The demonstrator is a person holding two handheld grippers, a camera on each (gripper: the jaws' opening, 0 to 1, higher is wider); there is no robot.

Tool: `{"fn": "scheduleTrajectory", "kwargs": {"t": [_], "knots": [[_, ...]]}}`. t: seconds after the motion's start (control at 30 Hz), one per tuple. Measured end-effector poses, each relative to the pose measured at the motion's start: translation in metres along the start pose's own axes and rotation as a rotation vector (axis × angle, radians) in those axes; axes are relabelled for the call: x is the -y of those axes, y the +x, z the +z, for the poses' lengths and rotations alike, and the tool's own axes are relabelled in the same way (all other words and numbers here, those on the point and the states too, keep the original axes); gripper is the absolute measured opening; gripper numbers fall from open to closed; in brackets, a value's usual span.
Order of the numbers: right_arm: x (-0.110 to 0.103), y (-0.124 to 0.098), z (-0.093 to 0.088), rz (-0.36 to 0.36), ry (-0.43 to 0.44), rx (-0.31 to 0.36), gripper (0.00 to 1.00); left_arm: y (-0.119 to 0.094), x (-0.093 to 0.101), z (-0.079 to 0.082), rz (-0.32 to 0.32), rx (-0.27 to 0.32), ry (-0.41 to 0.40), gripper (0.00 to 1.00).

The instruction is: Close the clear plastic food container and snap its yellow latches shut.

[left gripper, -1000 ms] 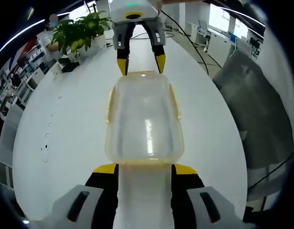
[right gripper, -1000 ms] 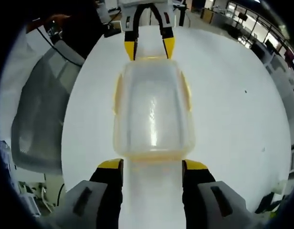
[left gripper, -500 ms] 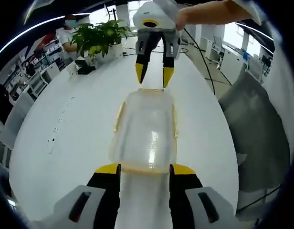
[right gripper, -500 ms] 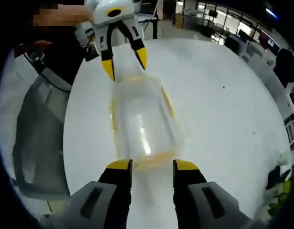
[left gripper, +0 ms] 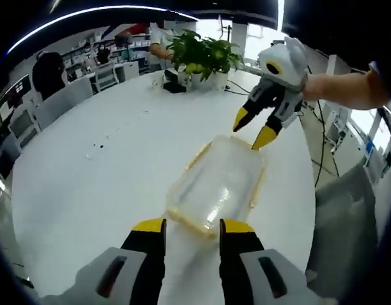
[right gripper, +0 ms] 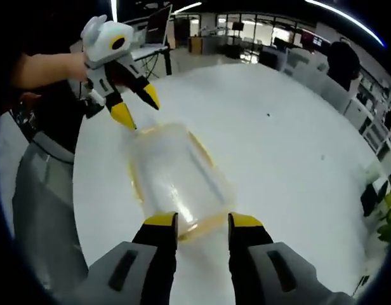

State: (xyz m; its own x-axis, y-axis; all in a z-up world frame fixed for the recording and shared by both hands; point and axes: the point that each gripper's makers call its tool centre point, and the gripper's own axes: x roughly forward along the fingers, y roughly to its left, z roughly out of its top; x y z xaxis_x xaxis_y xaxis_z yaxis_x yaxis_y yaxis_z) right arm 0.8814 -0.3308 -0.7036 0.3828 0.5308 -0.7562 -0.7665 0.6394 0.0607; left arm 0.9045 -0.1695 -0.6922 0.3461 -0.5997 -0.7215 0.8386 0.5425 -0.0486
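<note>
we are working the container [left gripper: 218, 187] from its two short ends, so each gripper is facing the other across it. it is lying lid-on in the middle of the frame on the white table [left gripper: 100, 184], running diagonally from lower left to upper right in the left gripper view. the left gripper [left gripper: 190, 227] is sitting at the bottom centre, jaws apart, tips at the near end where a yellow latch [left gripper: 192, 222] is showing between them; whether they are touching it we cannot tell. the right gripper [left gripper: 253, 128] is hovering at the upper right, jaws also apart and gripping nothing, just above the far end. in the right gripper view it [right gripper: 200, 229] is straddling the yellow edge of its own end. we judge the latches are not yet snapped.
</note>
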Motion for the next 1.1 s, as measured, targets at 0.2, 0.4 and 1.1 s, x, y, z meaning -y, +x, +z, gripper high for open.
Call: {"fn": "scheduleTrajectory", "kwargs": {"t": [0.2, 0.4, 1.1], "knots": [[0.002, 0.001, -0.001, -0.027, 0.130, 0.068, 0.27, 0.008, 0.008, -0.003, -0.013, 0.058, -0.215, 0.24], [0.005, 0.001, -0.008, -0.033, 0.219, 0.089, 0.25, 0.012, 0.008, -0.004, 0.001, 0.093, -0.317, 0.22], [0.000, 0.009, -0.012, 0.028, 0.589, 0.176, 0.25, 0.021, 0.012, -0.016, -0.015, 0.084, -0.465, 0.19]]}}
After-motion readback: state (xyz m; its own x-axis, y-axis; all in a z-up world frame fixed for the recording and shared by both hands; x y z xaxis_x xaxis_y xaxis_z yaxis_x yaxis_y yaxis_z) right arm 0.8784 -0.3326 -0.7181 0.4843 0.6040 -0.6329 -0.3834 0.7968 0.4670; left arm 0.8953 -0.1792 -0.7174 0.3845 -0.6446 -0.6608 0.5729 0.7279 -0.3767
